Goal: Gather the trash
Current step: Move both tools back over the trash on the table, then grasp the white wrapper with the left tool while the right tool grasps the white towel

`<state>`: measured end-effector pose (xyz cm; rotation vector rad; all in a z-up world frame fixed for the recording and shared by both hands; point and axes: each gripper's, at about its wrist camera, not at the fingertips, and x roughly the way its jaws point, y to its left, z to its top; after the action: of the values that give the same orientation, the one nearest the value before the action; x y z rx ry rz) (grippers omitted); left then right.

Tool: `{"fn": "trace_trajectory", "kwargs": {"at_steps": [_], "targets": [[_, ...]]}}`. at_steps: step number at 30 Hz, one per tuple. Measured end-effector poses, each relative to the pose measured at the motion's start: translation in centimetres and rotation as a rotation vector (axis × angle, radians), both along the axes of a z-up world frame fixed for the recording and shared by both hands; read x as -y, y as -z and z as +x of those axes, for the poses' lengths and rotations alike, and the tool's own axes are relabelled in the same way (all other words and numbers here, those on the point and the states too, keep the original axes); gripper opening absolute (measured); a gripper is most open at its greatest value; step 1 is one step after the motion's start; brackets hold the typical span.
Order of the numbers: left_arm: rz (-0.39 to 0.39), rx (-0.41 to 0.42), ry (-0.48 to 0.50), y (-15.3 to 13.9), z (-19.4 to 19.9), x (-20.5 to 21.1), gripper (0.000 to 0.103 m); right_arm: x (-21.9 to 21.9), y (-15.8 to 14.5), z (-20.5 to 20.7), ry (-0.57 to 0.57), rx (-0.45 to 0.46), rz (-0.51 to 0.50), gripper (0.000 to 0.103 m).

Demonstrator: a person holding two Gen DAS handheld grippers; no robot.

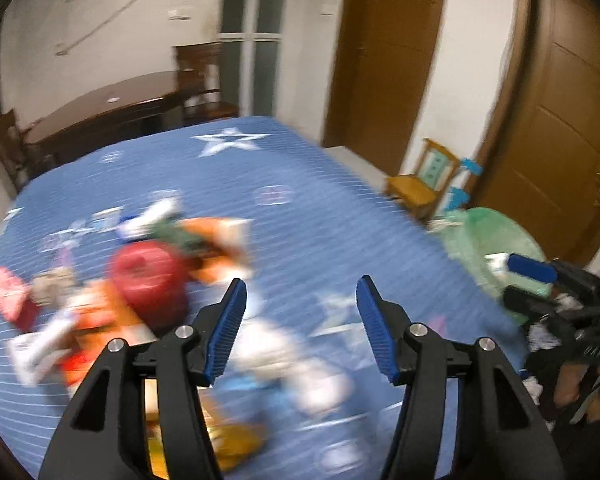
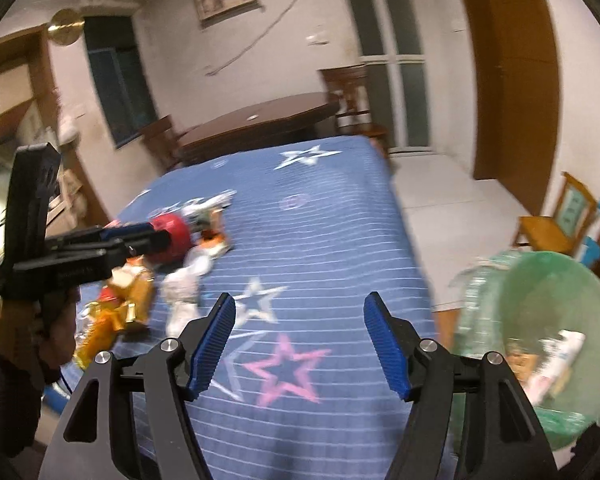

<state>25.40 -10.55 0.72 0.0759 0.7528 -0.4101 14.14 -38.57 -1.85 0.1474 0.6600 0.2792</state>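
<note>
**Materials and surfaces**

The bed cover [image 2: 320,240] looks like matt blue cloth with thin woven stripes. The left gripper [image 1: 300,328] and the right gripper [image 2: 300,344] are of matt black plastic, with ribbed blue pads [image 1: 226,332] and shiny metal screws [image 1: 416,329]. The bin liner [image 2: 540,292] is thin, half-clear green plastic. The wrappers [image 1: 132,300] seem glossy, though blurred. The doors [image 1: 560,112] and the small chair [image 1: 424,184] are smooth wood.

Dim indoor light; motion blur; fisheye-bent edges
</note>
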Motion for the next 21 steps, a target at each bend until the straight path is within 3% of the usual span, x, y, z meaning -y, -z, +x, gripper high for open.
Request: {"fn": "trace_trajectory", "kwargs": {"at_steps": [3, 9, 15, 21], "targets": [[0.029, -0.021, -0.057, 0.0, 1.2, -6.6, 0.058, -3.3, 0.2, 1.0, -0.063, -0.012, 0.002, 0.069], [0.068, -0.075, -0.100, 0.0, 3.7, -15.8, 0.058, -8.8, 1.4, 3.1, -0.180, -0.072, 0.030, 0.069], [0.129, -0.172, -0.037, 2.7, 5.4, -18.1, 0.058, -11.3, 3.5, 5.5, -0.236, -0.161, 0.085, 0.069], [0.138, -0.199, -0.021, 4.6, 6.1, -19.1, 0.058, -13.9, 4.9, 7.9, -0.270, -0.219, 0.092, 0.069]]}}
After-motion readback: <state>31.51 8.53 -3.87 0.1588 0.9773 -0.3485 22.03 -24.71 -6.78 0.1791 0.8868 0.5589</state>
